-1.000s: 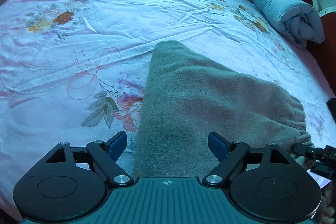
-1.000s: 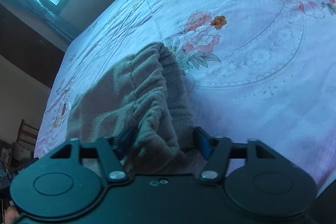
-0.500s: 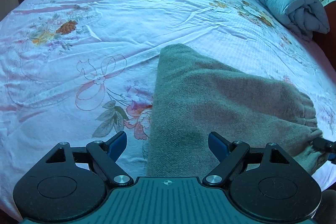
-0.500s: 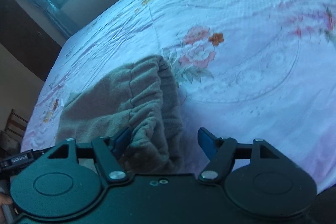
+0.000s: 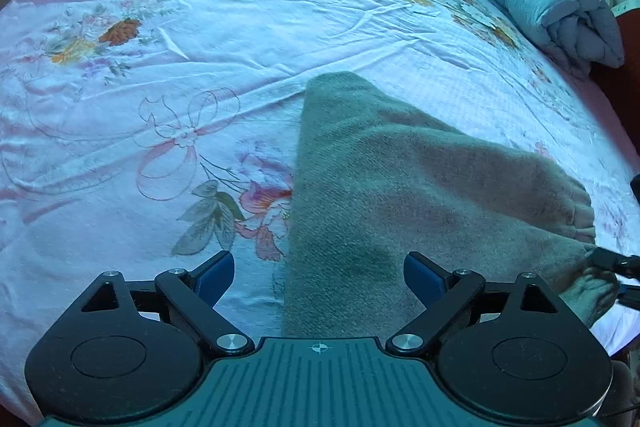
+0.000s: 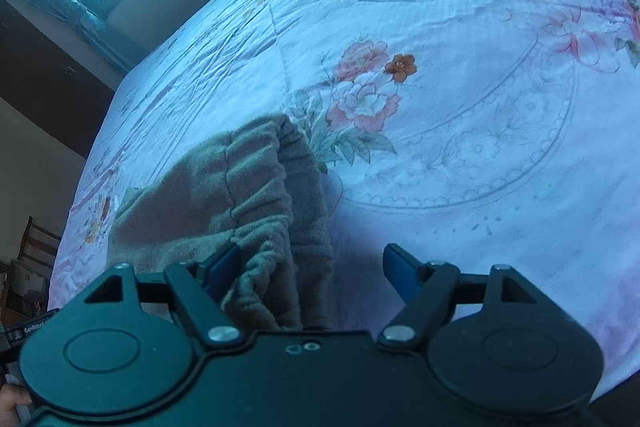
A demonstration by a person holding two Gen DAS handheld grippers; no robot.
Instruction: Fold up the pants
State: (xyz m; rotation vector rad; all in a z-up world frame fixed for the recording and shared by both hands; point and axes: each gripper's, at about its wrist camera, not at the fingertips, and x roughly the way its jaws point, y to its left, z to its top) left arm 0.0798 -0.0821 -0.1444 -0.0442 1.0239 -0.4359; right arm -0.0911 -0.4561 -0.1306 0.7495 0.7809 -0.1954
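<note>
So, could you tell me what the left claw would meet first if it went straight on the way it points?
Probably the pants: they lie between and ahead of its open fingers, though depth is unclear.

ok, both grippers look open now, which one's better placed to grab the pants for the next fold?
Probably right. The right gripper, jaws just opened, has the bunched waistband between its fingers. The left gripper, also open, hangs over the flat side edge of the pants, with nothing raised to pinch.
</note>
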